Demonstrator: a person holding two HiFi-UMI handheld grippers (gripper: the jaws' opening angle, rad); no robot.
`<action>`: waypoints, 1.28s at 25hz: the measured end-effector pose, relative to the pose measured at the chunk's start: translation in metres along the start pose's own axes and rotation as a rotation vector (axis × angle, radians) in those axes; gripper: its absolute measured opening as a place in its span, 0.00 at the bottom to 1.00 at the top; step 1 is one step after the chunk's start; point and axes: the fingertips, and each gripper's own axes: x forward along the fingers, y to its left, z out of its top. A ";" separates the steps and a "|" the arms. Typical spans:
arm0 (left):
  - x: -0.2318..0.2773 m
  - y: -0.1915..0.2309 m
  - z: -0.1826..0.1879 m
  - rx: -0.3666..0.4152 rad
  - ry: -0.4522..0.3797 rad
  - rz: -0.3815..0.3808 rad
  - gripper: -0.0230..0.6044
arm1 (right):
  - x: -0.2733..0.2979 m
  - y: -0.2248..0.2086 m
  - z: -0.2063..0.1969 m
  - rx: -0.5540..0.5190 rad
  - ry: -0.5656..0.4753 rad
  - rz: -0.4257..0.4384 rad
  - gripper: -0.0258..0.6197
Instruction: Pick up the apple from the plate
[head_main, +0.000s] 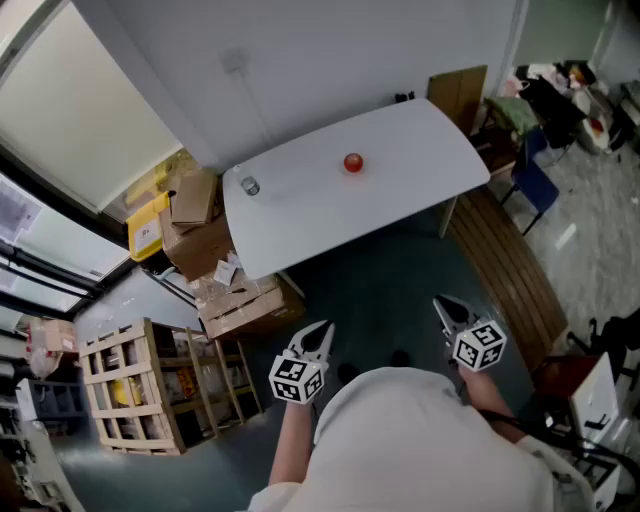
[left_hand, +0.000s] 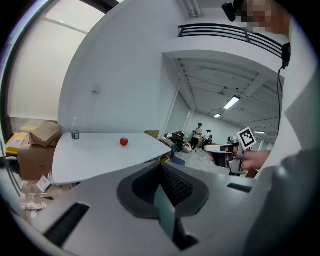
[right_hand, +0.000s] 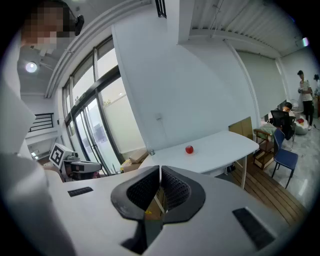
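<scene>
Apple (head_main: 353, 162): on white table (head_main: 420, 150), well ahead of me
Left gripper (head_main: 320, 335): jaws closed, empty
Right gripper (head_main: 447, 306): jaws closed, empty

Open floor (head_main: 400, 290) is stretching between the person and the tabletop's (head_main: 420, 170) near edge, giving a free approach. A bottle (head_main: 249, 185) is standing at the left corner, well apart from the apple (head_main: 353, 162). Cardboard boxes (head_main: 200, 240) are crowding the left end, and a blue chair (head_main: 535, 185) is flanking the right.

Bright daylight is pouring from tall windows (right_hand: 97, 125) at the frame's left, washing the white table (head_main: 400, 200) evenly. Both gripper views are bulging fisheye-round with dark corners; the left claw (left_hand: 161, 172) is blurring up close.
</scene>
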 end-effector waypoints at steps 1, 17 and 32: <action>0.000 0.000 0.000 0.001 -0.001 0.001 0.04 | 0.000 -0.001 0.001 -0.002 -0.001 0.001 0.10; 0.009 -0.006 0.002 0.012 0.012 0.007 0.04 | -0.002 -0.011 0.012 0.005 -0.021 0.018 0.10; 0.040 -0.044 -0.007 -0.020 0.005 0.066 0.04 | -0.027 -0.057 0.002 0.028 0.022 0.067 0.10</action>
